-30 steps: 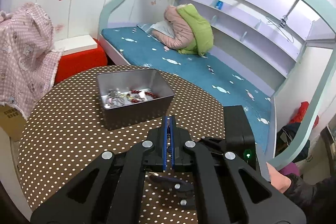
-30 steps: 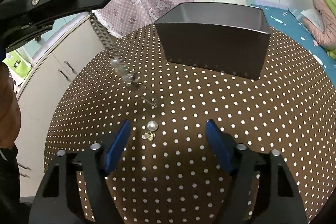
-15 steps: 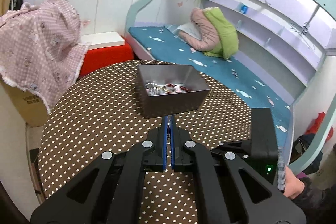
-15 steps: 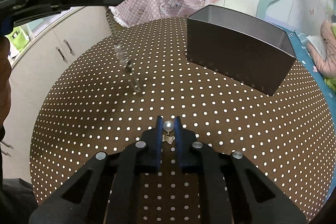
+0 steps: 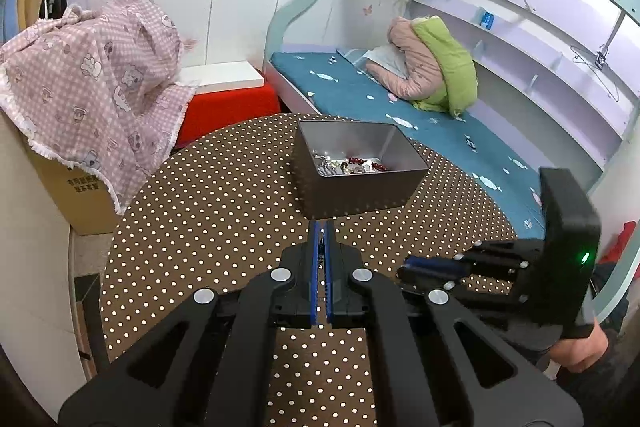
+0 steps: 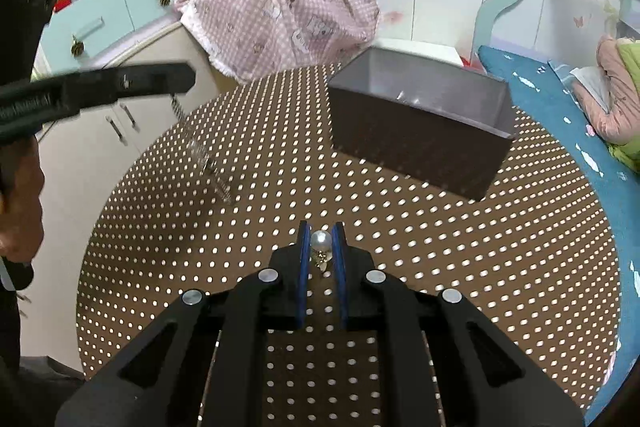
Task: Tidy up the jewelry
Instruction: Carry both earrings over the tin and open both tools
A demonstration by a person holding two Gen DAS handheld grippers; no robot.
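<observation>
Two grippers work over a round table (image 5: 208,227) covered in brown cloth with white dots. In the right wrist view the right gripper (image 6: 322,255) has its blue pads pressed in against a pearl earring (image 6: 321,245), the white pearl sitting between the fingertips with a small gold piece below it, above the cloth. The left gripper (image 5: 320,251) has its fingers drawn nearly together, a thin slit between the blue pads, pinching the top of a chain (image 6: 202,155); from the right wrist view that chain hangs down from the left gripper's tip, blurred, with its lower end near the cloth. A grey metal box (image 5: 356,167) stands on the far side of the table, beyond both grippers, open at the top. Inside it lies a small heap of jewelry (image 5: 348,165), silver bits and dark red beads, on the floor of the box. Past the table edge a pink checked cloth (image 5: 96,95) is draped over a cardboard carton, and a bed (image 5: 400,115) with a teal cover runs along the wall.
</observation>
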